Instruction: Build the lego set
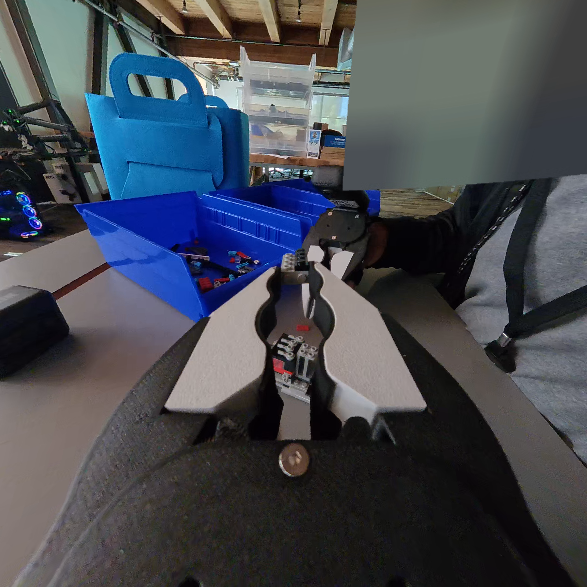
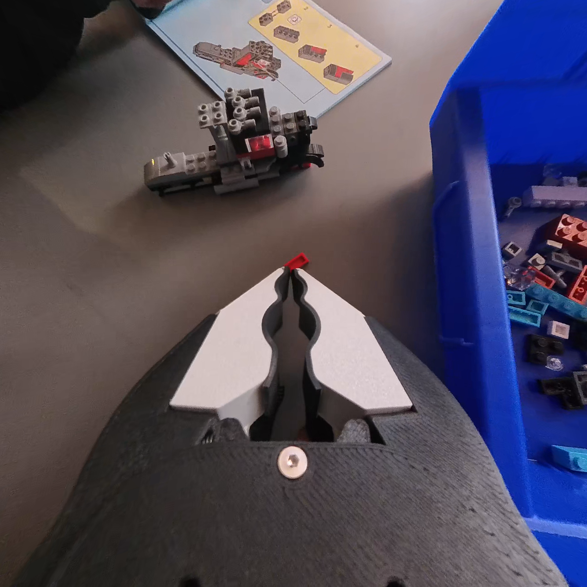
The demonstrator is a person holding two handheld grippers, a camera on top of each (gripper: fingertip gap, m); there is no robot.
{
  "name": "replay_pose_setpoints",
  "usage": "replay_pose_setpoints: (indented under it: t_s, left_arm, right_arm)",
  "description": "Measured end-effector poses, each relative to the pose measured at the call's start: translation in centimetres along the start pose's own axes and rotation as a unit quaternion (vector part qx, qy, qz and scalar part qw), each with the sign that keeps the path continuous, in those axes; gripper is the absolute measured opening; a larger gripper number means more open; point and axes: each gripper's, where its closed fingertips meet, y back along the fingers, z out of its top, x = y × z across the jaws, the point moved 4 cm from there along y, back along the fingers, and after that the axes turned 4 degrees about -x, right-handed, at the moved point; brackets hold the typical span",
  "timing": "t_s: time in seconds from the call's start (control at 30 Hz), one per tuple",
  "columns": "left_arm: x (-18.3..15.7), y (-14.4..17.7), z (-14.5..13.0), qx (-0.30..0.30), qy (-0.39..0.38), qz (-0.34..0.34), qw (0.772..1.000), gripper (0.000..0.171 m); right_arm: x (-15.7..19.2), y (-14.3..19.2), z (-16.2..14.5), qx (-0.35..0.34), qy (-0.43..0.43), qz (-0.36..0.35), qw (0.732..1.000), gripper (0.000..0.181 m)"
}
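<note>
The partly built grey, black and red lego model (image 2: 235, 149) stands on the grey table; in the left wrist view it (image 1: 290, 355) shows through the gap between my left fingers. My left gripper (image 1: 295, 270) is raised above it, shut on a small grey and black lego piece (image 1: 292, 262). My right gripper (image 2: 291, 270) is down at the table, short of the model, with its jaws closed on the near corner of a small red tile (image 2: 297, 260). The left wrist view shows that gripper (image 1: 307, 313) pointing down, with the red tile (image 1: 301, 327) at its tip.
A blue bin (image 2: 460, 286) of loose bricks stands just right of my right gripper; it (image 1: 143, 241) also shows in the left wrist view. The instruction booklet (image 2: 286, 47) lies beyond the model. A blue felt bag (image 1: 165, 136), a black box (image 1: 25, 327) and the person's torso (image 1: 524, 286) border the table.
</note>
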Motion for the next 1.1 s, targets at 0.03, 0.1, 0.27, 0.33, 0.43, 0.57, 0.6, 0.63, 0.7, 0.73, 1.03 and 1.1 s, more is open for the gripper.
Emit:
replay_pose_setpoints:
  t_s: [0.03, 0.1, 0.27, 0.33, 0.43, 0.57, 0.6, 0.63, 0.7, 0.73, 1.03, 1.1]
  left_arm:
    - [0.0, 0.0, 0.0, 0.000, -0.001, 0.000, 1.000, 0.017]
    - [0.0, 0.0, 0.0, 0.001, -0.003, 0.000, 1.000, 0.017]
    - [0.0, 0.1, -0.1, 0.004, -0.003, -0.001, 1.000, 0.017]
    - [-0.1, 0.2, -0.2, 0.009, -0.004, -0.002, 1.000, 0.017]
    - [-0.2, 0.4, -0.3, 0.018, -0.006, -0.007, 1.000, 0.017]
    - [-0.3, 0.7, -0.4, 0.022, -0.004, -0.012, 1.000, 0.017]
    - [-0.3, 0.8, -0.5, 0.024, -0.004, -0.013, 1.000, 0.017]
    - [-0.3, 0.8, -0.5, 0.026, -0.003, -0.014, 1.000, 0.017]
    - [-0.3, 0.8, -0.7, 0.030, -0.002, -0.017, 0.999, 0.017]
    - [-0.4, 0.8, -0.8, 0.032, -0.001, -0.019, 0.999, 0.017]
    - [-0.8, 0.8, -1.2, 0.046, 0.000, -0.037, 0.998, 0.017]
    - [-0.9, 0.9, -1.2, 0.044, 0.000, -0.040, 0.998, 0.016]
  right_arm:
    - [0.0, 0.0, 0.0, 0.000, -0.002, 0.000, 1.000, 0.002]
    - [0.0, -0.1, -0.2, -0.001, -0.004, 0.003, 1.000, 0.004]
    - [0.1, -0.3, -0.3, -0.001, -0.006, 0.005, 1.000, 0.006]
    - [0.0, -0.4, -0.3, 0.000, -0.006, 0.006, 1.000, 0.008]
    - [-0.1, -0.5, -0.4, 0.000, -0.007, 0.009, 1.000, 0.009]
    - [-0.2, -0.5, -0.3, -0.001, -0.006, 0.014, 1.000, 0.012]
    - [-0.2, -0.5, -0.3, 0.000, -0.007, 0.015, 1.000, 0.013]
    - [-0.2, -0.5, -0.3, 0.001, -0.007, 0.017, 1.000, 0.014]
    - [-0.3, -0.6, -0.4, 0.001, -0.008, 0.021, 1.000, 0.015]
    - [-0.3, -0.6, -0.4, 0.002, -0.009, 0.024, 1.000, 0.016]
    - [-0.2, -0.7, -0.4, 0.003, -0.011, 0.035, 0.999, 0.018]
    - [-0.2, -0.7, -0.4, 0.002, -0.012, 0.036, 0.999, 0.019]
